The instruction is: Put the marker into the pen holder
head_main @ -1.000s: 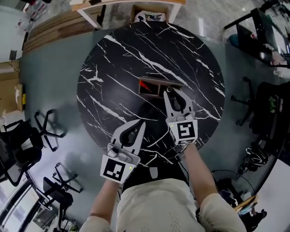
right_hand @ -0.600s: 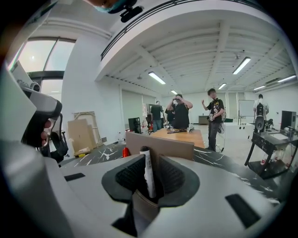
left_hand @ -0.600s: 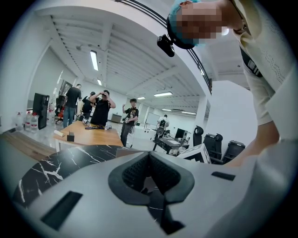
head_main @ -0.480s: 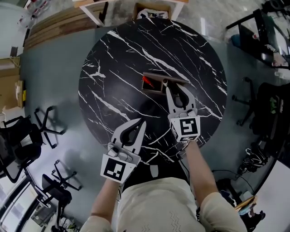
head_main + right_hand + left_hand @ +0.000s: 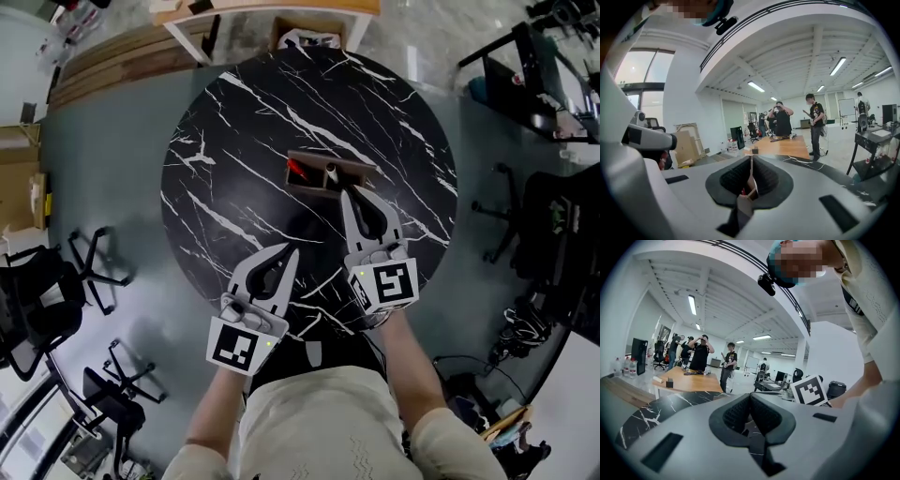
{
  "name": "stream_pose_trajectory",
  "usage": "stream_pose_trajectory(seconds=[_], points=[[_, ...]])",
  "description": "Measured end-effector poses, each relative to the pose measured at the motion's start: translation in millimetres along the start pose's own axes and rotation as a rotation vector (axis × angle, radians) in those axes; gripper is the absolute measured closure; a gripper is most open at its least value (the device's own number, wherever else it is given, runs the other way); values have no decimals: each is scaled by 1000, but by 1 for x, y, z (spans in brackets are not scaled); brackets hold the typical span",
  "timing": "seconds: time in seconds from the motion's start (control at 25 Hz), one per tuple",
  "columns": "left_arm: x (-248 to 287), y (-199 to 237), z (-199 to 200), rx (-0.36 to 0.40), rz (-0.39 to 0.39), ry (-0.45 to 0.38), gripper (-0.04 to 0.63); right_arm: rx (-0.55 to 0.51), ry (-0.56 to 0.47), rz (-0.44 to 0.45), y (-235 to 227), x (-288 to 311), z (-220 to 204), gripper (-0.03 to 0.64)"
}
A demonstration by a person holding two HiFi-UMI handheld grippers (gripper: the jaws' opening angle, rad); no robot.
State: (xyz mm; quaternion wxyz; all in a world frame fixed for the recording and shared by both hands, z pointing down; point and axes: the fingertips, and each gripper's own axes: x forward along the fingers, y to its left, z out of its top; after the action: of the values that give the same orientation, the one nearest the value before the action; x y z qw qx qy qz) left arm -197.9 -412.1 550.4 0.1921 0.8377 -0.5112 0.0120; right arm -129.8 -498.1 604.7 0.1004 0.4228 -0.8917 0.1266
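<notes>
A brown pen holder [image 5: 353,170] stands near the middle of the round black marble table [image 5: 234,122]. A marker [image 5: 331,172] with a pale end stands in it, beside a red pen [image 5: 296,170]. My right gripper [image 5: 348,193] is just short of the holder on the near side, shut, with nothing between its fingers. In the right gripper view [image 5: 751,161] the jaws meet at the tip, and a bit of the brown holder [image 5: 752,186] shows through the gap behind them. My left gripper [image 5: 292,251] hovers over the table's near edge, shut and empty [image 5: 750,397].
Black office chairs [image 5: 89,267] stand on the floor at the left. A wooden table [image 5: 272,7] and a cardboard box [image 5: 314,33] lie beyond the far edge. A desk [image 5: 530,66] and dark gear are at the right. Several people [image 5: 783,119] stand by a far table.
The right gripper has drawn back from over the holder toward me. The marker that was at its tip now stands in the holder, apart from it. The left gripper has barely moved.
</notes>
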Motion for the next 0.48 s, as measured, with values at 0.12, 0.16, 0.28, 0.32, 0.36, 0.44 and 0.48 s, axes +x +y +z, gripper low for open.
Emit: stream_pose_trajectory(seconds=[0.12, 0.16, 0.28, 0.32, 0.36, 0.44, 0.48], points=[[-1, -9, 6, 12, -11, -10, 583, -14, -20, 2, 4, -18, 17, 600], [-2, -12, 9, 14, -14, -13, 583, -14, -25, 4, 4, -25, 22, 600], [-6, -23, 16, 16, -25, -26, 583, -2, -43, 4, 3, -45, 36, 600], [-8, -26, 19, 18, -29, -29, 583, 4, -50, 3, 2, -53, 41, 601], [-10, -29, 21, 22, -32, -30, 584, 13, -58, 0, 1, -61, 47, 600], [-12, -36, 27, 29, -39, -37, 583, 31, -70, -6, -1, -78, 57, 600], [-12, -40, 29, 32, -43, -43, 584, 34, -74, -10, -2, -87, 62, 601]])
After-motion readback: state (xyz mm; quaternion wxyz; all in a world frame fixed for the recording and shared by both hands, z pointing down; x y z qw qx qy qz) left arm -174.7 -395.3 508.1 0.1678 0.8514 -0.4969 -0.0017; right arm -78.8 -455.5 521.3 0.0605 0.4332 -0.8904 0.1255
